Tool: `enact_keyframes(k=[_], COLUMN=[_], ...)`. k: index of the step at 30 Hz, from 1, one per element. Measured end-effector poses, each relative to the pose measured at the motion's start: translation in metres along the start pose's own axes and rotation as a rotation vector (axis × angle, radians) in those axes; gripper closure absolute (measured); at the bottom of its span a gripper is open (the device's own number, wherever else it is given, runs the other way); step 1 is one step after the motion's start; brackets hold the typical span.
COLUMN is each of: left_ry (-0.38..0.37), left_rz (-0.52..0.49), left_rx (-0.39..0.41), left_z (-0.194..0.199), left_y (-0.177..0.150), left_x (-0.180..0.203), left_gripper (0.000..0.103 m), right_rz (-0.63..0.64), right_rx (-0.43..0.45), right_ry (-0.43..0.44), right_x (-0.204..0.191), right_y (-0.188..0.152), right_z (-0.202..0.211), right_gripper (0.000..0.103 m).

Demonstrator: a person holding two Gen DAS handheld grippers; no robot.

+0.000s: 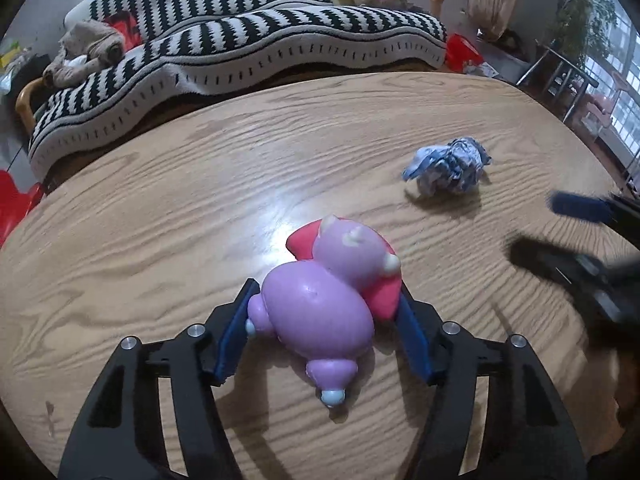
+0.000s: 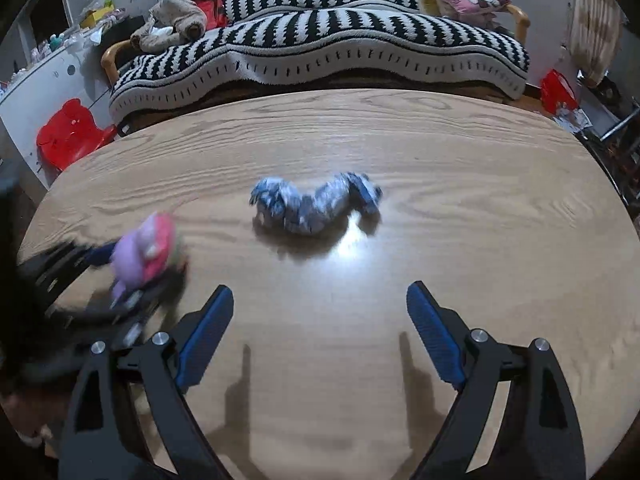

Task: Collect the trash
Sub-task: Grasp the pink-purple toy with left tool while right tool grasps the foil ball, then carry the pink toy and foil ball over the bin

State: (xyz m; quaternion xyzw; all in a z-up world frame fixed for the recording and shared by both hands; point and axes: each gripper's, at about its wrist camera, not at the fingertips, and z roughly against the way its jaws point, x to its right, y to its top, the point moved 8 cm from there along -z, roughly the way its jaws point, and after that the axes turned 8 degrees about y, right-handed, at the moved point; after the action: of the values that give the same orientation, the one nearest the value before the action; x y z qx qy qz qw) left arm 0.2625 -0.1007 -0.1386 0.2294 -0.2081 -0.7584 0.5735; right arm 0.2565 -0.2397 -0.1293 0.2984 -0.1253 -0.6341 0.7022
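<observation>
Your left gripper (image 1: 324,312) pinches the purple toy (image 1: 324,304) lying on the table (image 1: 160,200) (apparently gathering it), while your right gripper (image 2: 320,332), spread wide, faces the crumpled paper (image 2: 316,206) mid-table.

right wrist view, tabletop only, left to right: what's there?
left gripper with the purple and pink toy between its fingers → crumpled blue-and-white paper, alone mid-table.

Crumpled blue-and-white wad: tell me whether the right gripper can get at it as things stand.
Probably yes. The right gripper is open, and only bare table lies between it and the wad; the purple toy sits off to its left.
</observation>
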Motion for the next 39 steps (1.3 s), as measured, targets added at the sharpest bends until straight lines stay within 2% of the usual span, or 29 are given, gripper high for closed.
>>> enact_keyframes(k=[4,9,11,14,15,16,19,24,29,31,35,39], left_ry=[-0.009,-0.030,-0.035,-0.032,-0.032,-0.035,-0.032,-0.052,-0.040,-0.056,-0.054,-0.084], left_rz=[0.011,0.012,0.012,0.019,0.024,0.030,0.031,0.046,0.011,0.024,-0.021,-0.031], left_rx=[0.007,0.032,0.029,0.021,0.019,0.016,0.016,0.025,0.064,0.054,0.057,0.047], left_z=[0.011,0.020,0.019,0.018,0.018,0.018,0.022,0.038,0.064,0.076,0.095,0.112], left_y=[-0.003,0.002,0.003,0.003,0.002,0.002,0.002,0.001,-0.007,-0.018,-0.041,-0.068], left_x=[-0.003,0.000,0.000,-0.002,-0.003,-0.005,-0.006,-0.002,0.006,0.010,0.024,0.038], left_gripper=[0.040,0.039,0.040,0.040,0.040,0.040,0.040,0.040,0.040,0.040,0.040,0.040], right_rz=[0.022,-0.004,0.004,0.009,0.018,0.023,0.047,0.072,0.049,0.040,0.011,-0.012], right_rx=[-0.010,-0.008,-0.008,-0.006,-0.003,-0.001,0.008,0.030,0.053,0.067,0.087,0.117], right_ry=[-0.018,-0.020,-0.030,-0.032,-0.025,-0.025,-0.026,-0.025,-0.002,0.000,0.017,0.018], right_x=[0.002,0.005,0.004,0.002,0.000,-0.001,-0.006,-0.017,-0.023,-0.025,-0.027,-0.026], right_y=[0.028,0.051,0.055,0.057,0.057,0.057,0.054,0.036,0.005,-0.011,-0.047,-0.086], right_z=[-0.032,-0.052,-0.056,-0.059,-0.058,-0.056,-0.047,-0.016,0.032,0.053,0.091,0.129], right_gripper=[0.018,0.018,0.026,0.049,0.064,0.069,0.074,0.074,0.074,0.074,0.074,0.074])
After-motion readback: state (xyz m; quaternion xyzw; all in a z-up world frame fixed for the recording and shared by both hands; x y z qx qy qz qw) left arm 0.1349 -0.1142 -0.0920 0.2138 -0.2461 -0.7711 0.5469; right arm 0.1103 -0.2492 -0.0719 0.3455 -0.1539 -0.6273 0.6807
